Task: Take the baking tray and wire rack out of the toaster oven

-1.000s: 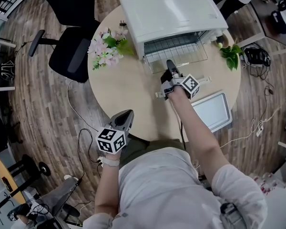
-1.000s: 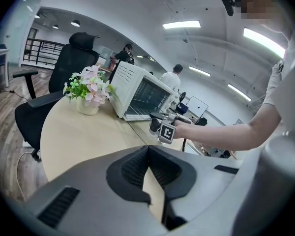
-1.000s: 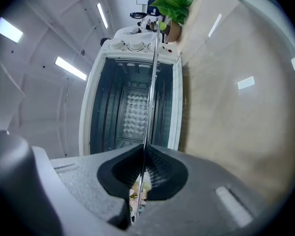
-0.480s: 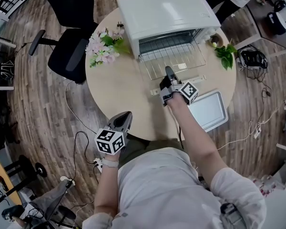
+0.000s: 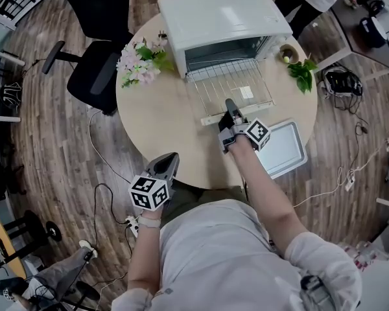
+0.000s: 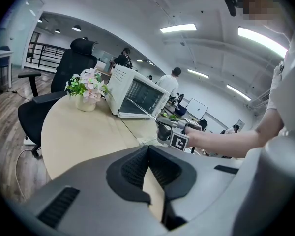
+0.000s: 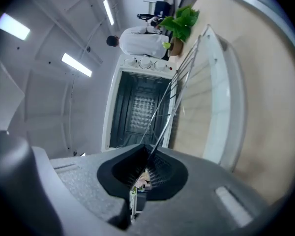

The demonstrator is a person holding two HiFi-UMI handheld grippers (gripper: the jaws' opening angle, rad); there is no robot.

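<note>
The right gripper [image 5: 230, 107] is clamped on the front wire of the wire rack [image 5: 236, 88], with its jaws pinched tight on that thin rod near the middle of the edge. Ahead of it the rack reaches back to the open toaster oven [image 5: 214, 15]. Most of the rack's length lies out over the lowered door, and only the far end is at the mouth. The baking tray [image 5: 286, 149] is already out, on the round table [image 5: 159, 118] just to this gripper's right. The left gripper [image 5: 168, 162] has its jaws together on nothing and hangs well behind and to the left, by the table's near edge. The rack looks light and stiff, but it is smooth bare wire. A single mid-edge pinch may let it swing or sag once the far end leaves the oven. Holding it level by the thicker frame rod seems safest, and the left gripper is free to take a side rail.
</note>
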